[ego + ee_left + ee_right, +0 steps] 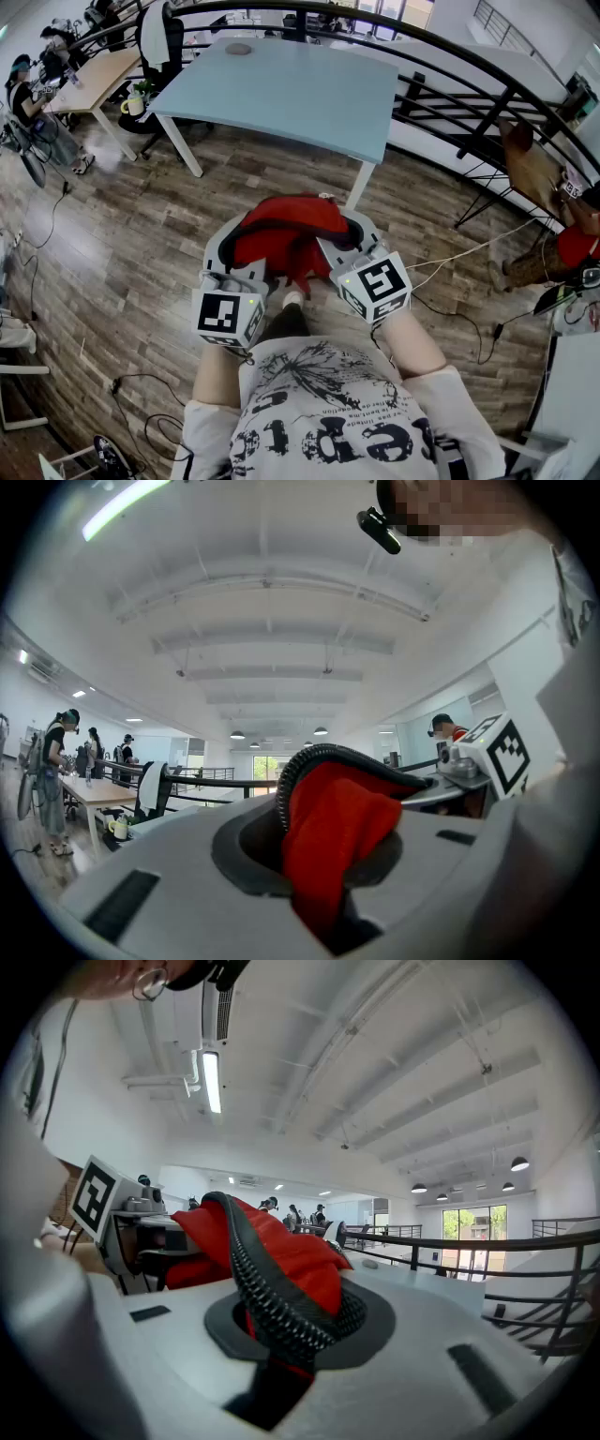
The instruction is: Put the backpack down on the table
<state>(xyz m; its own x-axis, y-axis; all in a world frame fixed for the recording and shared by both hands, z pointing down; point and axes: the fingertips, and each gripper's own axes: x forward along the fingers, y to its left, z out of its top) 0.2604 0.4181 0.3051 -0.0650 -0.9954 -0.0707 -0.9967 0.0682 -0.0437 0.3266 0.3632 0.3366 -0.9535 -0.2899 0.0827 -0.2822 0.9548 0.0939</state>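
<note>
**Two grippers share the backpack's weight, table ahead**

Both tongs are clamped on the red backpack (pixel 286 234), one at each side, and it hangs between them in front of the person's chest, above the wooden floor (pixel 141 244). The left gripper (pixel 236 255), at 9 o'clock of the bag, has its jaws nearly together on a fold of red fabric with a black ribbed edge. The right gripper (pixel 343 246), at 3 o'clock, pinches a black mesh strap together with the red cloth under it. A hold at two opposite points likely keeps the soft bag from sagging or swinging to one side, and both grippers point level, which suits carrying rather than lowering.

The light blue table (pixel 309 94) stands at 12 o'clock, well apart from the bag. A small grey object (pixel 239 49) lies near its far edge, at about 11 o'clock. The near half looks bare, so that is the likely landing spot. The bag is not yet set down.
</note>
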